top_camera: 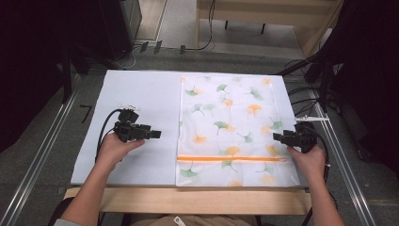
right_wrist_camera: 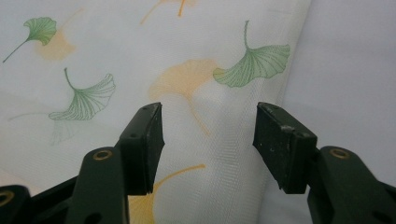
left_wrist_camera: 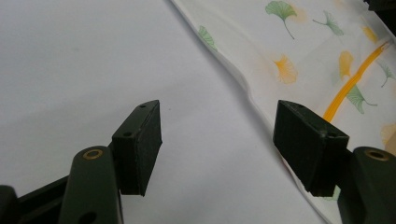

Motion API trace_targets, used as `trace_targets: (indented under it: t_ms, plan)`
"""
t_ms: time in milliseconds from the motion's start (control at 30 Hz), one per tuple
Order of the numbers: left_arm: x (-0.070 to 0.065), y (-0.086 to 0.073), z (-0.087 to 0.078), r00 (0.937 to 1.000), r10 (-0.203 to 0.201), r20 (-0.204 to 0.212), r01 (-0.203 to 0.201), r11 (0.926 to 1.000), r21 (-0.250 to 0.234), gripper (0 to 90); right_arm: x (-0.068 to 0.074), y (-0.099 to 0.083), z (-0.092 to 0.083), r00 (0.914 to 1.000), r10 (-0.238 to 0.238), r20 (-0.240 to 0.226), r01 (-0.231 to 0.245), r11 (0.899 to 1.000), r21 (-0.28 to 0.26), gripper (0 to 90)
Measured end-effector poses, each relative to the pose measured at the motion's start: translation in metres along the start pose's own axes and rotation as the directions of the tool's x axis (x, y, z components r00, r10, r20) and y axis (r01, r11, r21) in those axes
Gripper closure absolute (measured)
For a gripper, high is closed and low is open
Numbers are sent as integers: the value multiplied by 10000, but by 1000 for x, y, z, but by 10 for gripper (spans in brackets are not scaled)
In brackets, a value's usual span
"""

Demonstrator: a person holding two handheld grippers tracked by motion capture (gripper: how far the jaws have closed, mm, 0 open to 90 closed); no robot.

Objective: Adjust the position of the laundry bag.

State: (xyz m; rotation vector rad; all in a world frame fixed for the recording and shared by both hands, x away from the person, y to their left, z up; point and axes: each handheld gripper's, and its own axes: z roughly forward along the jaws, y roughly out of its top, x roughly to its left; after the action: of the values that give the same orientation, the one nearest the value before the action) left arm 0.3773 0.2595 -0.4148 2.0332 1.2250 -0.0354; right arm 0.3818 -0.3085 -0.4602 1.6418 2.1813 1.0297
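Both forearms enter from the near edge of the tabletop, hands low and roughly level with each other, each wrapped around a tool body with the cable trailing back. The left hand (top_camera: 112, 147) sits on the bare sheet well left of the cloth, and its left hand-held gripper (top_camera: 155, 134) points rightward toward the cloth's left border. In the left gripper view its jaws stand wide apart with nothing between the pads; they hover over plain white surface, the right-hand jaw above the cloth's edge, so it is released and empty. The right hand (top_camera: 308, 157) rests at the cloth's right border, and its right hand-held gripper (top_camera: 276, 137) points leftward over the fabric. In the right gripper view those jaws are also spread, with the cloth's right margin lying beneath the gap and no pad pressing on it; released, holding nothing. The white rectangular fabric cloth printed with green and orange ginkgo leaves (top_camera: 233, 127) lies flat on the right half of the sheet, long side running away from the person, with an orange stripe (top_camera: 230, 158) across it near the person's end. It lies on a pale white sheet covering the tabletop (top_camera: 141, 94), whose light wooden front edge (top_camera: 188, 200) shows below. Metal rails (top_camera: 42, 155) flank the tabletop over grey floor, with black cables (top_camera: 306, 89) and dark stands behind.
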Motion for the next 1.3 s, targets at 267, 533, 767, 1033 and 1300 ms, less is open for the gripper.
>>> trace_targets:
  t_ms: [267,533,767,1033,1300]
  plan:
    - [-14,1,9,9990,436,-98,-432,9983,390,412,0,0,0,10000,-4,33,4,10000,7,434]
    - [-25,1,18,9985,535,122,-540,9972,510,435,-1,0,-1,10000,3,87,-4,10000,40,430]
    - [-34,2,30,9973,705,216,-718,9951,681,410,-1,-2,-2,9999,45,91,-46,10000,88,429]
    - [-46,4,39,9943,1023,311,-1044,9917,751,403,-3,-4,-4,9999,-41,134,41,10000,53,425]
    - [-54,4,59,9911,1241,475,-1286,9860,1057,389,-7,-10,-6,9999,37,159,-40,9998,173,425]
